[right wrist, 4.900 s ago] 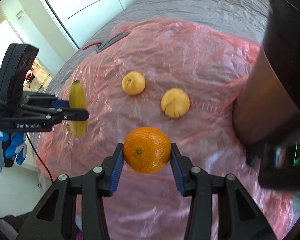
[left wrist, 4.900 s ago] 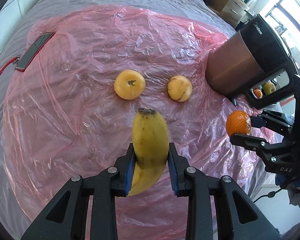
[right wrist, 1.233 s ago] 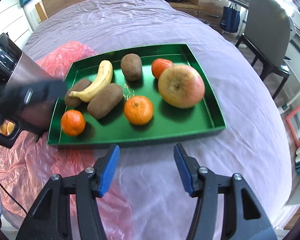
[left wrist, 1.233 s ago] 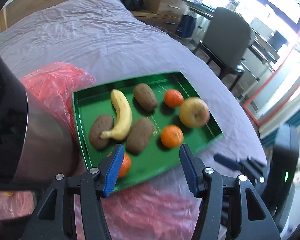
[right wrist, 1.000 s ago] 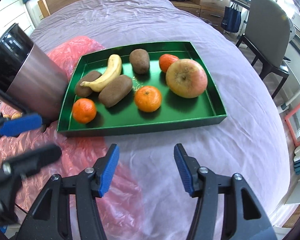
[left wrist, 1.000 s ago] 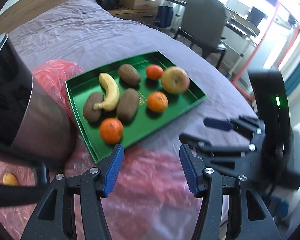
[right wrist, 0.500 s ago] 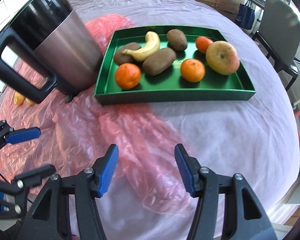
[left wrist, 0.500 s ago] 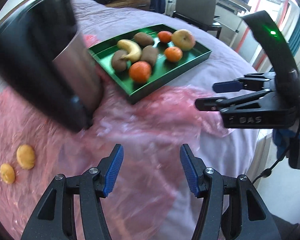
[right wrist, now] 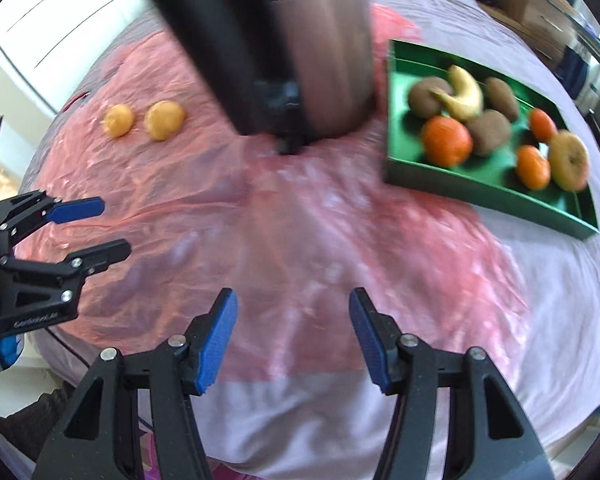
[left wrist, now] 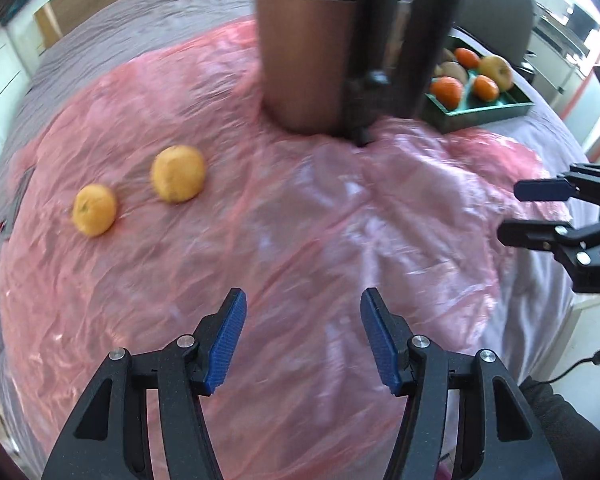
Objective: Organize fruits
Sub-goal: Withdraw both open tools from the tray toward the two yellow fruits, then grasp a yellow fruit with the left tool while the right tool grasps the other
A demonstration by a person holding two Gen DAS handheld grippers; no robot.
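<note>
Two yellow fruits (left wrist: pixel 178 174) (left wrist: pixel 95 210) lie side by side on the pink plastic sheet (left wrist: pixel 300 240), far left of my left gripper (left wrist: pixel 302 300). Its jaws are opening and nothing is between them. My right gripper (right wrist: pixel 292 300) is open and empty over the sheet's near edge. The yellow fruits (right wrist: pixel 165 120) (right wrist: pixel 118 120) are also in the right wrist view, far left. At the right, the green tray (right wrist: pixel 480 196) holds a banana (right wrist: pixel 462 98), oranges (right wrist: pixel 446 142), kiwis and an apple (right wrist: pixel 570 166). Each gripper shows in the other's view: right gripper (left wrist: pixel 512 214), left gripper (right wrist: pixel 114 226).
A tall metal mug (left wrist: pixel 304 60) with a black handle stands on the sheet between the yellow fruits and the tray (left wrist: pixel 488 114); it fills the top of the right wrist view too (right wrist: pixel 332 60). Lilac bedcover (right wrist: pixel 540 300) lies around the sheet. The bed edge is near.
The banana and orange once held now lie in the tray. Over the last second both views have swung left off the tray onto the pink sheet, bringing the mug close and the yellow fruits into view.
</note>
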